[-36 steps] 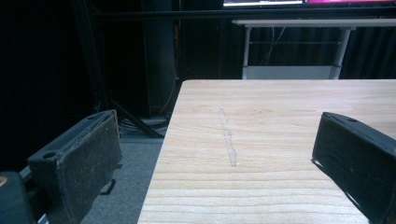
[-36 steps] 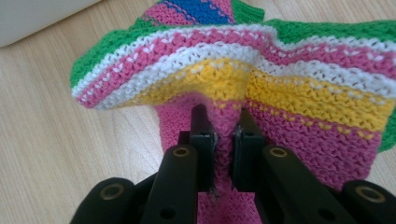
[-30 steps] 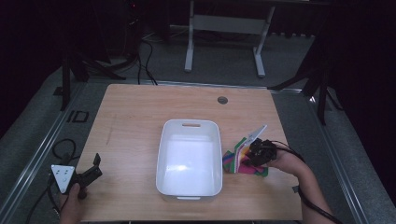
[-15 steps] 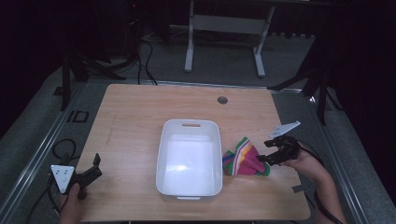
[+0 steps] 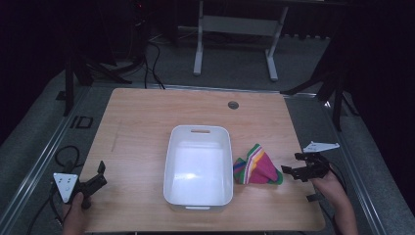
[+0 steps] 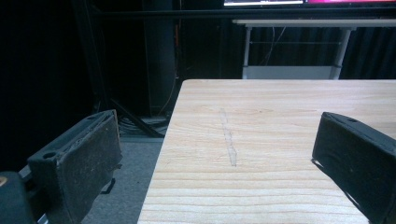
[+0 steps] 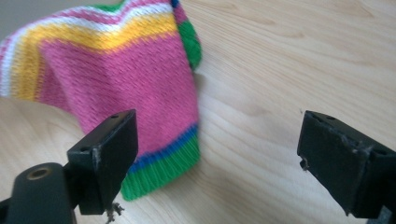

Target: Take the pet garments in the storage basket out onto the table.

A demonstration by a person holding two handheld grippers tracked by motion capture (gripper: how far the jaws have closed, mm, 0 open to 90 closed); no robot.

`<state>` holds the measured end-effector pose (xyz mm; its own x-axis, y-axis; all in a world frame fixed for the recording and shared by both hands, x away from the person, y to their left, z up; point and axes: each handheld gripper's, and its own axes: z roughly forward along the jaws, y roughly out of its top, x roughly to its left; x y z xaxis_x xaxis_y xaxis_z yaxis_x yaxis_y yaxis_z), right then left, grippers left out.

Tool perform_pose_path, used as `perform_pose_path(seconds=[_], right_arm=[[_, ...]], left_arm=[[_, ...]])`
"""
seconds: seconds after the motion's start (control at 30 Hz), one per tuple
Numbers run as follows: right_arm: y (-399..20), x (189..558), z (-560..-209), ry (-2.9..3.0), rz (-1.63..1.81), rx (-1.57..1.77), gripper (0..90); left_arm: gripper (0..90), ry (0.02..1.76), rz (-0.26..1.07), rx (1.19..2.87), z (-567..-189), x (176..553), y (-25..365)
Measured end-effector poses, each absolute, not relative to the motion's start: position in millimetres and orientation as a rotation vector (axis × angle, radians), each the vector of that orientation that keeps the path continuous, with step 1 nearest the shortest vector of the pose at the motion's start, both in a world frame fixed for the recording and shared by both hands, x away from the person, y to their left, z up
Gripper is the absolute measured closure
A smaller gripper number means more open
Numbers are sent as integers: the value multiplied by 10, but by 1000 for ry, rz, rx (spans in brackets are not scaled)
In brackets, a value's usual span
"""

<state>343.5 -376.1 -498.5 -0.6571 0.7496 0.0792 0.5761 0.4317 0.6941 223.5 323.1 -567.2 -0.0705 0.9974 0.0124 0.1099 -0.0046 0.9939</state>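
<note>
Left gripper sits at the near left corner of the counter, jaws wide apart with nothing between them; its own view looks along bare wood and the counter's edge. Middle of the counter: a white tub, apparently with nothing in it, with a handle slot in its far rim. Just right of the tub lies a knitted cloth, folded into a rough wedge, pink with yellow, white, blue and green stripes; its left edge lies at the tub's wall, though contact cannot be judged. Right gripper is near the cloth's right tip, jaws spread wide and holding nothing; in the right gripper view the green ribbed edge of the cloth lies just ahead of one jaw, the other jaw over bare wood. Handling, as a judgement: light, soft and floppy, not fragile, knit coarse enough to give the pads good purchase. It will sag and may unfold when lifted. Best hold looks like the near green-banded corner, pinching through both layers so the fold stays together.
</note>
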Motion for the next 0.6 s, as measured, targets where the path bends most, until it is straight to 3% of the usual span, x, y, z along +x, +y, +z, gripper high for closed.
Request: perform_pose_path(seconds=[0.6], right_arm=[[-3939,2979,-5417,1927,1166,1294,129]], left_arm=[[18,1338,1212,1262,-5672,2234,3233]])
